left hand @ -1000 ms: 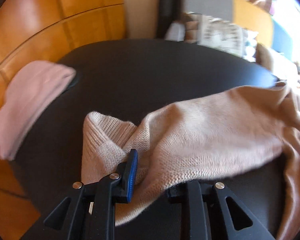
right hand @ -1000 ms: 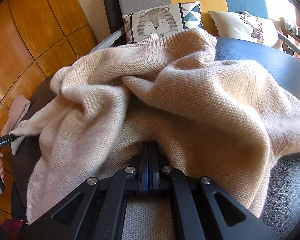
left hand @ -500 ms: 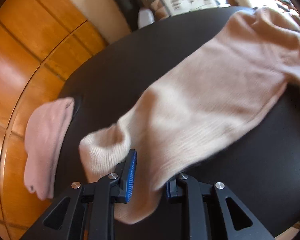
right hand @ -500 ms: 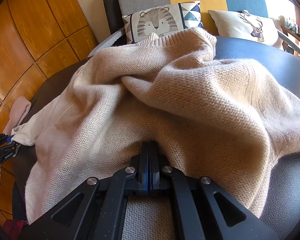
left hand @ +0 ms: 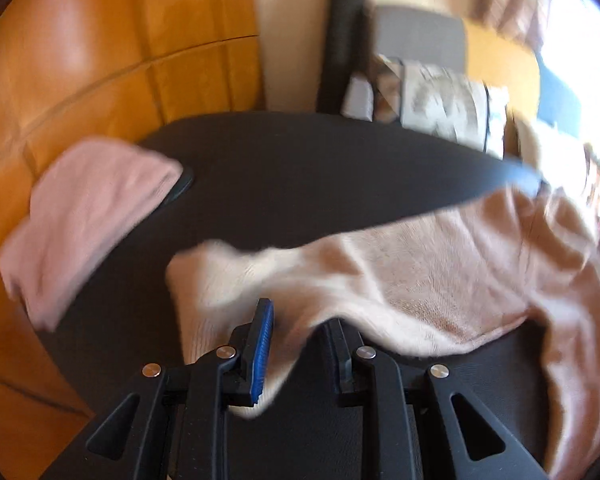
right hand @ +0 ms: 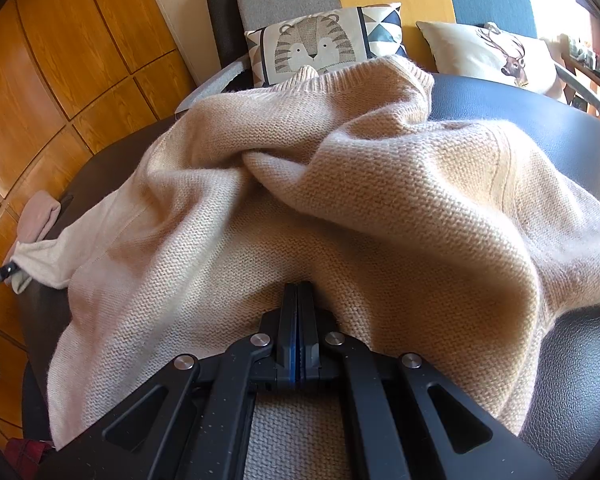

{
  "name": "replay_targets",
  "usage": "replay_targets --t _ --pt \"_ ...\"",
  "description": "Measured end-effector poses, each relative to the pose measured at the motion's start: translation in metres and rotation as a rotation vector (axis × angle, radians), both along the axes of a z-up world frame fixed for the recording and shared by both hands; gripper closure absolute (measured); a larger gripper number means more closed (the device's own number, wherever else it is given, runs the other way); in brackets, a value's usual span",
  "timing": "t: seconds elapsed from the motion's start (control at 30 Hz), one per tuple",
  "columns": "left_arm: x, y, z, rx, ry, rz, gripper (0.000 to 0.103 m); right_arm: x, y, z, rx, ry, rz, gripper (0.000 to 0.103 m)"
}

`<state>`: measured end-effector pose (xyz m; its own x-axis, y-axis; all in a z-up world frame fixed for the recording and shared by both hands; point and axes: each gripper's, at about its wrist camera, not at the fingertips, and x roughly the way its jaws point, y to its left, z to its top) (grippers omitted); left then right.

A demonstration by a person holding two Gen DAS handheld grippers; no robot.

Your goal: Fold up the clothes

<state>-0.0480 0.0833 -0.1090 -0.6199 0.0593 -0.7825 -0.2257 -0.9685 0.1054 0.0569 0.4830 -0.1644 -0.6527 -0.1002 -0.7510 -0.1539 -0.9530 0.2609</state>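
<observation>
Mid-spread on the dark round table (left hand: 300,168): beige sweater (right hand: 340,200) heaped there, sleeve cuff (left hand: 220,280) pinched in the part-open left gripper (left hand: 300,336), body pinned under the fully closed right gripper (right hand: 299,320); next, probably drawing the sleeve flat before any of 2 folds.

My right gripper (right hand: 299,300): jaws closed, pinching the beige sweater (right hand: 340,208). Ahead of it, a tiger cushion (right hand: 320,46); far left, a pink cloth (right hand: 38,216).
</observation>
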Motion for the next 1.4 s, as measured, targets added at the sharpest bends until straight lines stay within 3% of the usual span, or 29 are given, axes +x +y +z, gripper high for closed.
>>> replay_targets --t 0.07,0.13,0.17,0.23,0.4,0.47,0.57,0.7,0.73,0.77,0.9,0.97,1.07,1.13,1.2,1.4 --pt "-0.011 0.014 -0.019 -0.122 -0.079 -0.021 0.08 -0.001 -0.002 0.0 -0.001 0.0 -0.001 0.103" --pt "-0.014 0.006 -0.029 -0.059 -0.179 0.003 0.08 -0.001 -0.001 0.0 -0.008 0.001 -0.001 0.103" --pt "-0.013 -0.002 -0.026 0.025 -0.194 0.013 0.08 -0.002 -0.001 0.0 -0.011 0.002 -0.001 0.103" --pt "-0.006 -0.018 -0.015 0.12 -0.181 0.024 0.08 -0.002 0.0 -0.001 -0.014 0.002 -0.001 0.103" --pt "0.001 -0.077 0.02 0.212 -0.057 0.17 0.08 -0.003 0.001 -0.002 -0.019 0.003 0.001 0.103" --pt "-0.003 -0.083 0.029 0.139 -0.022 0.189 0.08 -0.001 0.002 -0.002 -0.02 0.003 0.001 0.103" --pt "-0.011 -0.066 0.029 0.014 -0.019 0.104 0.08 0.001 0.002 -0.003 -0.017 0.003 0.001 0.103" --pt "-0.026 -0.048 -0.014 -0.144 -0.185 -0.01 0.08 0.002 0.002 -0.003 -0.021 0.004 0.001 0.103" --pt "-0.026 -0.049 -0.016 -0.163 -0.174 0.012 0.08 0.002 0.002 -0.003 -0.023 0.004 0.001 0.103" --pt "-0.026 -0.055 -0.014 -0.147 -0.165 0.046 0.08 0.002 0.002 -0.003 -0.025 0.004 0.001 0.103" --pt "-0.032 -0.103 0.009 0.034 -0.117 0.315 0.08 -0.001 0.002 -0.004 -0.026 0.004 0.002 0.103" --pt "-0.03 -0.111 0.023 0.106 -0.061 0.34 0.08 -0.002 0.002 -0.004 -0.024 0.003 0.002 0.103" --pt "-0.027 -0.085 0.042 0.047 0.026 0.27 0.08 -0.003 0.002 -0.004 -0.023 0.002 0.003 0.103" --pt "-0.032 -0.061 0.049 0.086 0.069 0.176 0.08 -0.003 0.002 -0.004 -0.021 0.002 0.004 0.103" --pt "-0.042 -0.029 0.052 0.14 0.068 0.071 0.08 -0.003 0.002 -0.004 -0.02 0.002 0.004 0.103" --pt "-0.053 0.108 0.044 0.176 -0.018 -0.209 0.08 -0.002 0.001 -0.004 -0.011 0.0 0.005 0.103"
